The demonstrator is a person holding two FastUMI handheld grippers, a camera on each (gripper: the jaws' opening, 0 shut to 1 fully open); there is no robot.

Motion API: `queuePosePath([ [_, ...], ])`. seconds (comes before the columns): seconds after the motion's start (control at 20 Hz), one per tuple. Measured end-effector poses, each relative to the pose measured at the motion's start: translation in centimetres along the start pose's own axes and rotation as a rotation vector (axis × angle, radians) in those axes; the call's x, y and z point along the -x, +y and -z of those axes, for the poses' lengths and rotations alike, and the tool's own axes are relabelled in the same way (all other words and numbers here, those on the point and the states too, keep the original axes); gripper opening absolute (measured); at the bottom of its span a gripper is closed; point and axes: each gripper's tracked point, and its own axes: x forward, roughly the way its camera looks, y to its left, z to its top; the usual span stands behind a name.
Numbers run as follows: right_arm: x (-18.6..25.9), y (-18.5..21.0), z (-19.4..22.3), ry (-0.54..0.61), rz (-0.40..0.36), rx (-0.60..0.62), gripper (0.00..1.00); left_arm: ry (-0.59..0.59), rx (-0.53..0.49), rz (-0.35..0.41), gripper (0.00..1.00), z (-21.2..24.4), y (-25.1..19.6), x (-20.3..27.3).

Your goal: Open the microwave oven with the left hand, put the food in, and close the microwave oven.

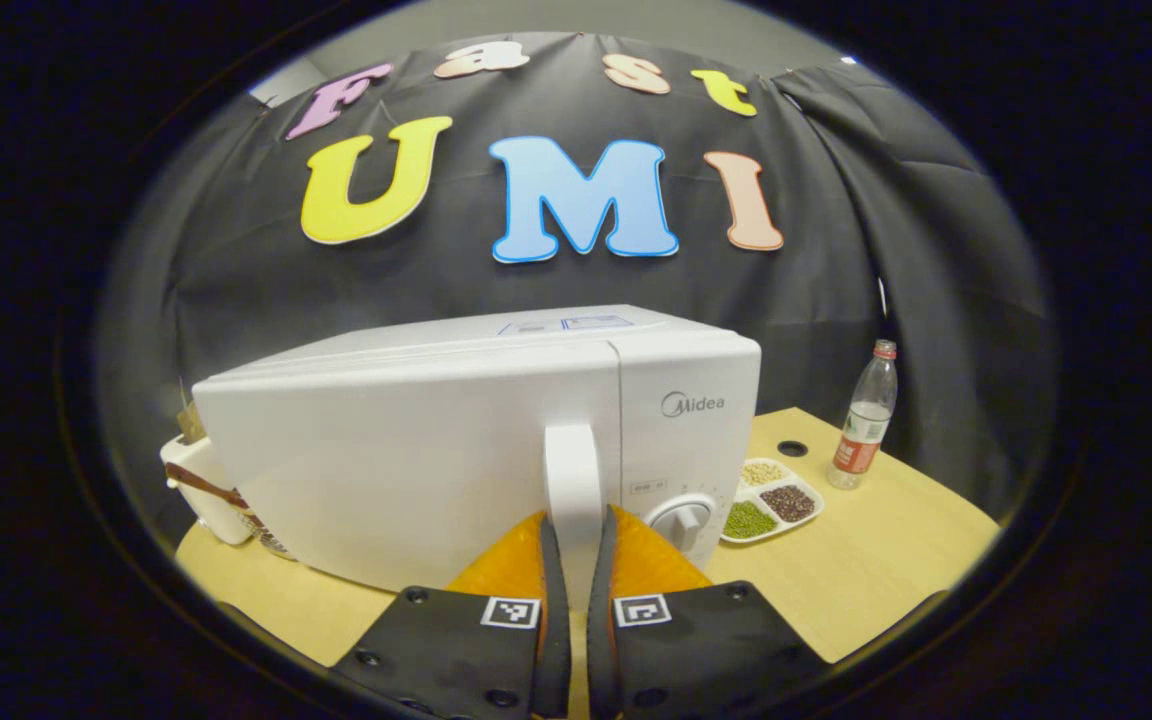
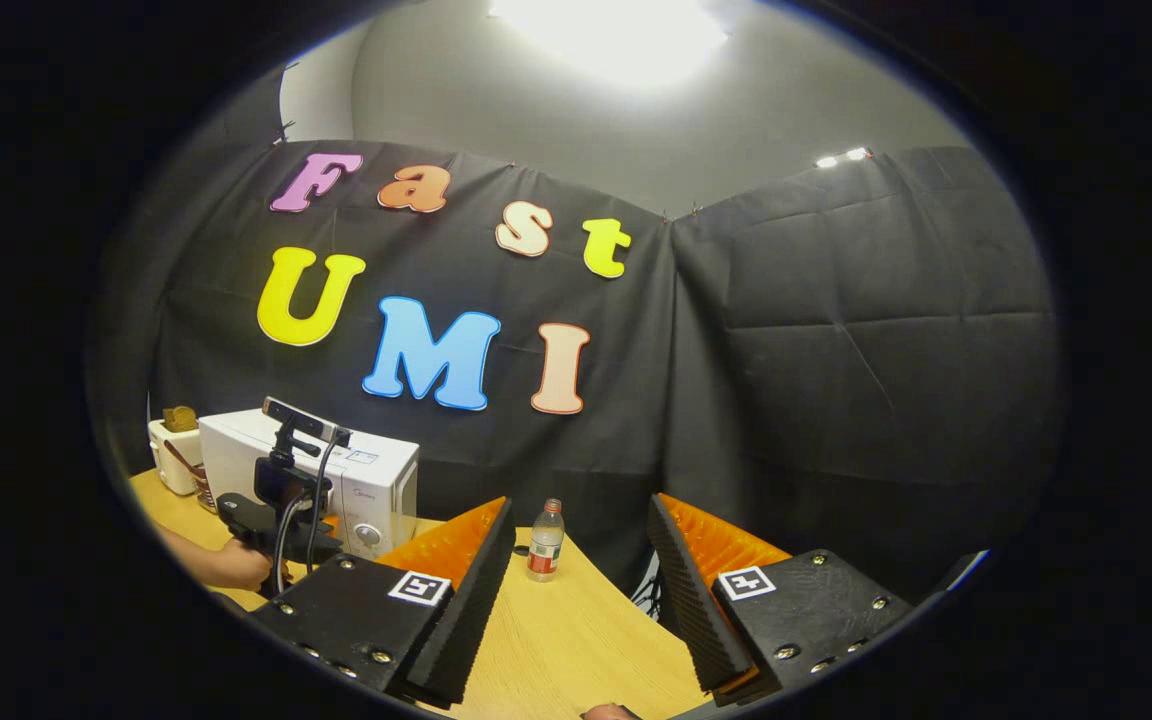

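- Gripping the door handle [image 1: 573,470], the left claw [image 1: 576,560] has its two fingers nearly closed, one on each side of the upright white bar, low on it.
- That handle looks stiff and smooth; I judge a hold lower down gives less slip than the rounded top, and the pull should follow the door's swing.
- Around the handle sits the microwave [image 1: 416,450], door closed, standing on the table [image 1: 886,540]; it looks heavy enough to stay put, though a sharp tug could slide it.
- Right of the microwave lies a divided dish of beans [image 1: 772,500], with a plastic bottle [image 1: 866,425] beyond it.
- A toaster [image 1: 198,480] stands at the microwave's other side.
- The right claw [image 2: 576,570] hangs wide open and holds nothing, over the table edge, well apart from the microwave.
- No food is in hand, so opening is the step underway, as I judge.
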Motion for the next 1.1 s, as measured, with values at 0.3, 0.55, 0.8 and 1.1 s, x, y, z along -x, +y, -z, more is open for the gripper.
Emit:
queuePosePath([
  [0.3,-0.4,-1.0,0.2,-0.003,-0.031,-0.031,0.82,-0.014,-0.014,-0.032,0.12,1.3,0.5,5.0],
  [0.55,0.0,-0.8,-0.1,-0.034,-0.106,-0.063,0.82,0.006,-0.002,-0.052,0.12,2.6,1.6,8.5],
  [0.8,1.6,-0.3,0.2,-0.051,-0.223,-0.081,0.82,0.012,0.011,-0.138,0.12,4.1,3.7,13.2],
  [1.1,3.5,0.7,-0.2,-0.076,-0.339,-0.090,0.82,0.028,0.030,-0.236,0.12,5.6,6.9,18.0],
])
